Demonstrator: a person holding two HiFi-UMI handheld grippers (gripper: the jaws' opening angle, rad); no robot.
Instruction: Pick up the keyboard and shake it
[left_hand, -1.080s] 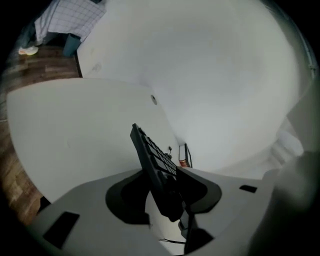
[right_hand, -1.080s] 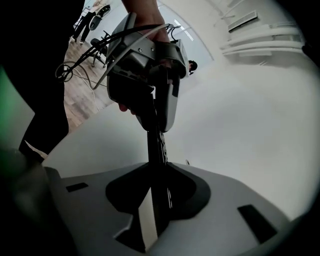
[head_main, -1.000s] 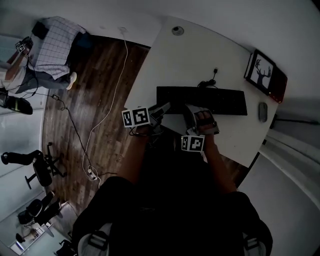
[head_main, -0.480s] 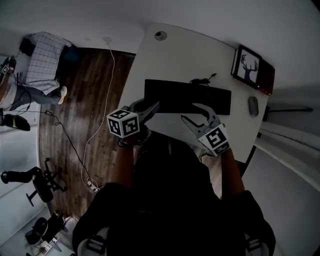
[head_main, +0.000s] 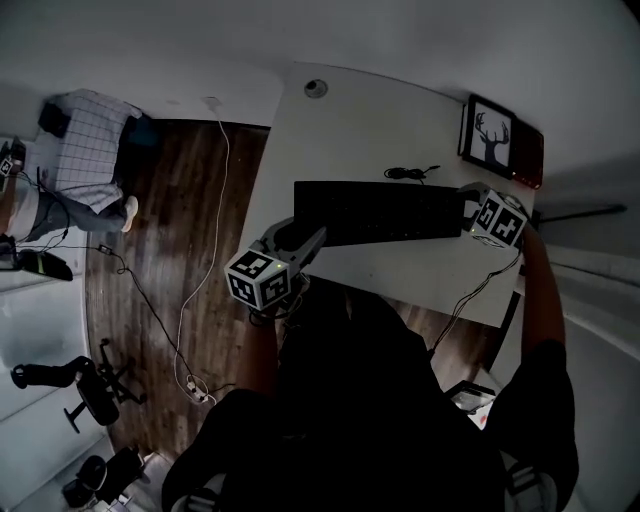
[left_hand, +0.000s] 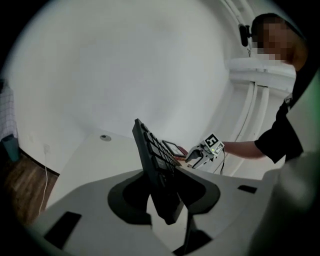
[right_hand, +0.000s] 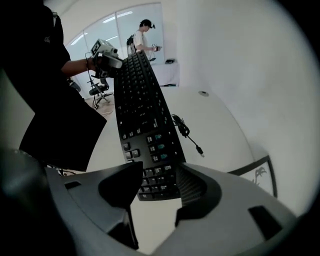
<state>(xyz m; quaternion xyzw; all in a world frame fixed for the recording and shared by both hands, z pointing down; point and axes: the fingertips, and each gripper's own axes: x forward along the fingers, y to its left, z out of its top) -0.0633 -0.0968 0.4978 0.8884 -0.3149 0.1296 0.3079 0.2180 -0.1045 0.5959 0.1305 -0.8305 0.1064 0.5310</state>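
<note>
Nearest the body, the left gripper (head_main: 305, 240) is seen with its fingers closed on the left end of the keyboard (head_main: 380, 212). The keyboard is clamped across its thickness, presumably so that it can be carried and shaken without slipping. In the left gripper view it is held on edge between the fingers, tilted up from the bench (head_main: 380, 110).

Further along, the right gripper (head_main: 468, 205) is set over the keyboard's right end. Its fingers have just been opening and are spread wide, with the last rows of keys between them but not pressed. A second hold is probably being prepared, so that the long board is steadied. In the head view these fingers are hidden behind the gripper's own cube, and whether this end is lifted or resting cannot be told.

Behind the keyboard the cable (head_main: 410, 173) is left loose, its plug lying free. Farthest off, a framed deer picture (head_main: 490, 135) is propped at the bench's corner.
</note>
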